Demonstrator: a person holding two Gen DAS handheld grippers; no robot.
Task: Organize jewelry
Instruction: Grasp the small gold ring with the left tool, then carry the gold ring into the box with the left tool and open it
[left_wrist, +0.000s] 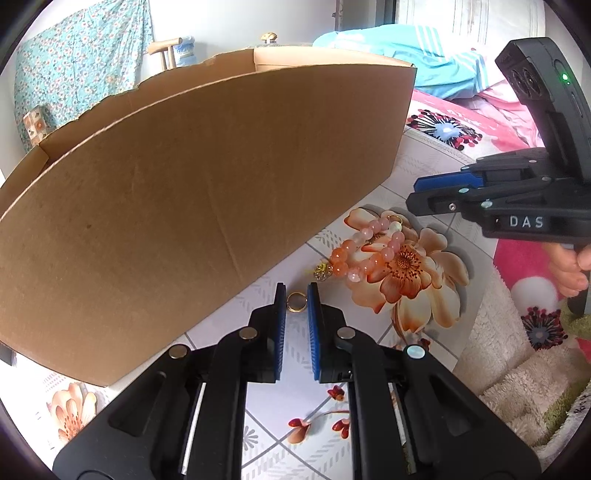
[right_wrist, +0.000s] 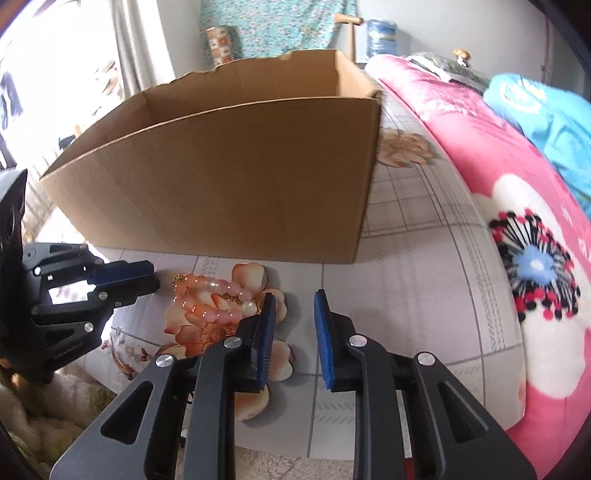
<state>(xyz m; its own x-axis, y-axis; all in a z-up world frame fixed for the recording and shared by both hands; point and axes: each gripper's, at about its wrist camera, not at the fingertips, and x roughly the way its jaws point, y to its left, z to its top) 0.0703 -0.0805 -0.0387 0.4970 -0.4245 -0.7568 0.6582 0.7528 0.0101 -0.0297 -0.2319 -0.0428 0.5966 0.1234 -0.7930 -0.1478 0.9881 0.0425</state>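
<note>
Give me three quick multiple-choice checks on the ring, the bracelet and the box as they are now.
1. Where is the ring?
A. In the box
B. Between the left tool's fingers
C. On the blanket

2. What colour are the bracelet beads?
A. Green
B. Black
C. Orange-pink

3. How is the box?
A. Open-topped
B. Taped shut
C. Lying on its side

Answers: 1 B, the ring sits between the left tool's blue pads. 2 C, the beads show orange and pink on the flowered cloth. 3 A, the right view looks past the rim to the inner walls.
</note>
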